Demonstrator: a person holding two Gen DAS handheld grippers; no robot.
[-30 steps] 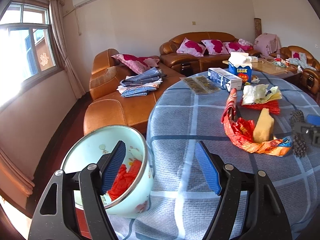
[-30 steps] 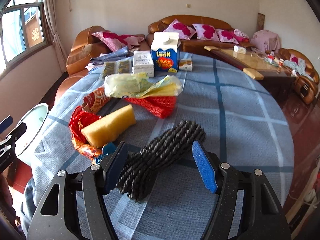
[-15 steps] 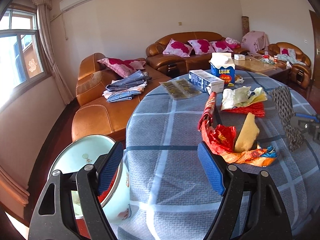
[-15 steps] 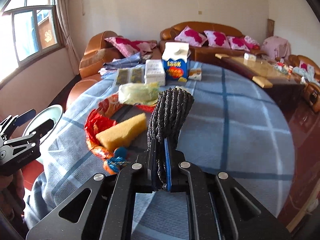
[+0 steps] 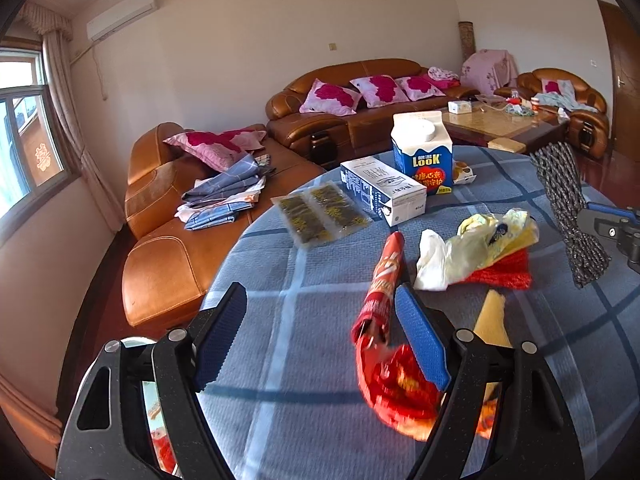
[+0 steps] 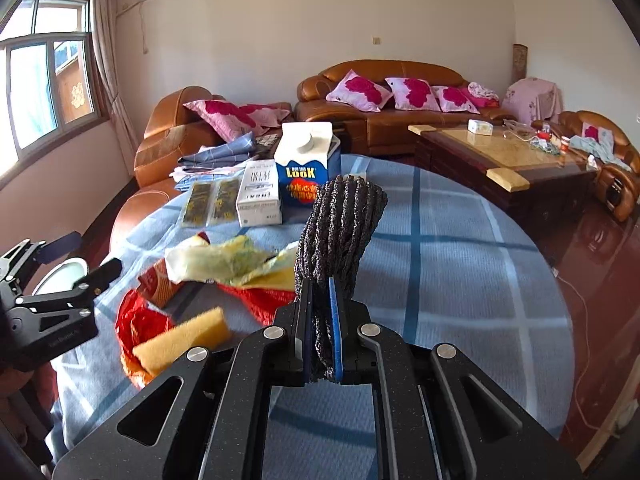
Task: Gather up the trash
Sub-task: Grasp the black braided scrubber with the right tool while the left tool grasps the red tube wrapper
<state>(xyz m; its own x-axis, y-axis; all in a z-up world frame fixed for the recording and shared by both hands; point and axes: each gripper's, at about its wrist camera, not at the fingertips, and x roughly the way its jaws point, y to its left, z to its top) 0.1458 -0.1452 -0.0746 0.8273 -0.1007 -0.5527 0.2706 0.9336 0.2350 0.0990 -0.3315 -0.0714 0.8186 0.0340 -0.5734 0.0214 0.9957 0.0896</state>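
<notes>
My right gripper is shut on a coil of dark rope and holds it up above the blue checked tablecloth; the rope also shows in the left wrist view. My left gripper is open and empty over the table's left part, its right finger beside a red wrapper. A yellow sponge, a crumpled plastic bag and a red net lie on the table. A white basin sits low at the table's left edge.
A blue milk carton, a white box and flat packets stand at the table's far side. Brown leather sofas, a coffee table and a window surround the table.
My right gripper has lifted the rope higher. My left gripper has moved right from the basin, over the table toward the red wrapper, staying open.
</notes>
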